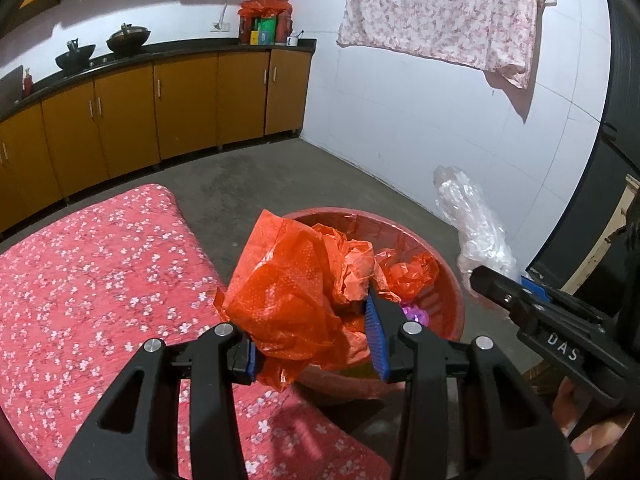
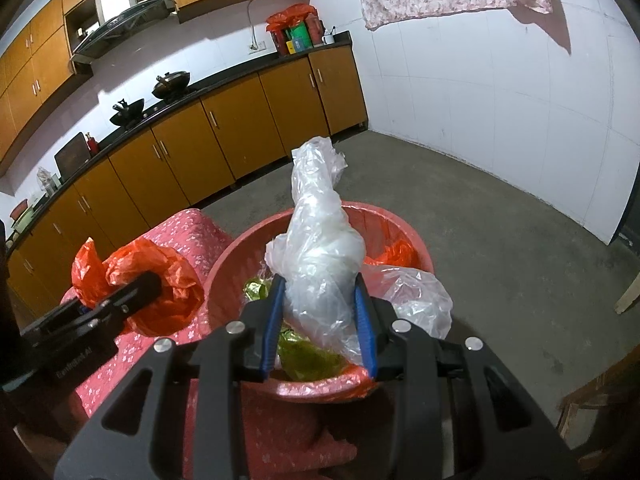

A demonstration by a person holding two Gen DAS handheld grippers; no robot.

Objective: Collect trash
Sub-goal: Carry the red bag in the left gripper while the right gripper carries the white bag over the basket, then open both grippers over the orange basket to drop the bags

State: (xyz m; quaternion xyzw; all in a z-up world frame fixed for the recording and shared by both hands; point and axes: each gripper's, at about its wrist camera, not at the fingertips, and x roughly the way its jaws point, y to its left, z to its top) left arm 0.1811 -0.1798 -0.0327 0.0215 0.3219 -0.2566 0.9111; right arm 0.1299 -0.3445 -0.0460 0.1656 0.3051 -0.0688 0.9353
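**Both grippers clamped on bags over the red basin**

Nearest, in the left wrist view, the left gripper (image 1: 316,332) is closed on a crumpled orange plastic bag (image 1: 288,280); the bag swells over the left finger and hides most of its blue pad, so only the right pad shows clearly. The bag's bulk leans up and to the left, its long axis running from the jaws at lower centre toward the upper left, over the near rim of the red basin (image 1: 452,280). What lies under it in the basin is mostly covered: more orange plastic and a small purple scrap.

In the right wrist view, the right gripper (image 2: 320,312) is clamped on a clear plastic bag (image 2: 320,240), both blue pads pressing its sides. This bag stands nearly upright, its long axis rising from the jaws to a twisted top at upper centre, above the basin. Behind and below it, green-gold wrappers (image 2: 308,354) are half hidden.

Left of the basin lies a pink floral cloth (image 1: 100,280), cut off by the frame edge. Farther back stand brown cabinets (image 1: 180,104)
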